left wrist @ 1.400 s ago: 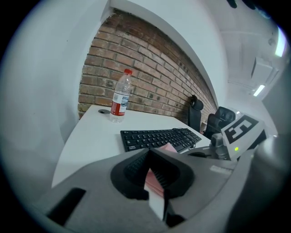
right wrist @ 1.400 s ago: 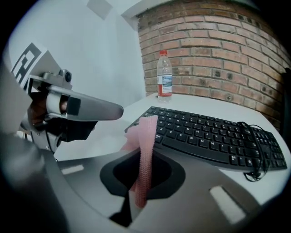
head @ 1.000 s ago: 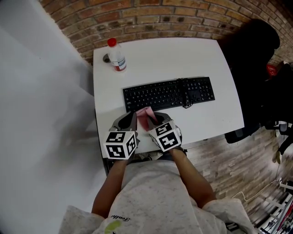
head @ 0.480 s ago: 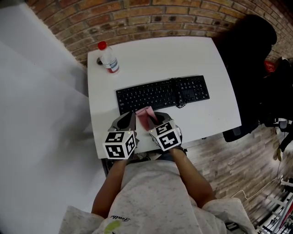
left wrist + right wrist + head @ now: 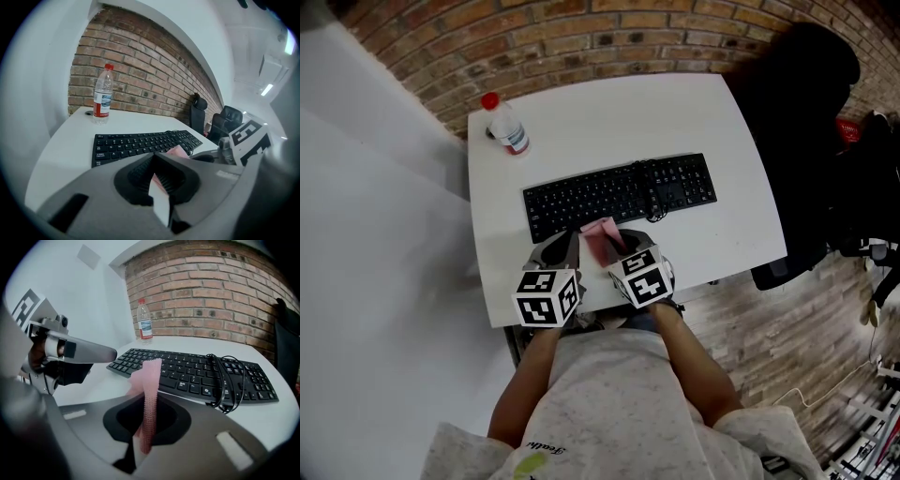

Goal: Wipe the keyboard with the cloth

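1. The water bottle (image 5: 506,127) stands upright behind the keyboard's left end, well apart from it, so a wiping stroke should not reach it.
2. The left gripper (image 5: 155,161) hovers over the tabletop (image 5: 675,112) in front of the keyboard's left half. Its jaws are pressed together, and I can see nothing gripped in them.
3. The pink cloth (image 5: 598,232) hangs just in front of the keyboard's near edge, above the tabletop and not yet touching the keys.
4. The right gripper (image 5: 149,399) pinches the cloth between its jaws, with a folded strip sticking up past the tips towards the keyboard.
5. The black keyboard (image 5: 619,195) lies across the middle of the tabletop, its coiled cable (image 5: 220,376) lying over the keys near the number pad.
6. Judgement: the cloth is in hand and wiping has not begun. The next move calls for lowering the cloth onto the keys and sweeping along the rows, watching for the cable snagging.
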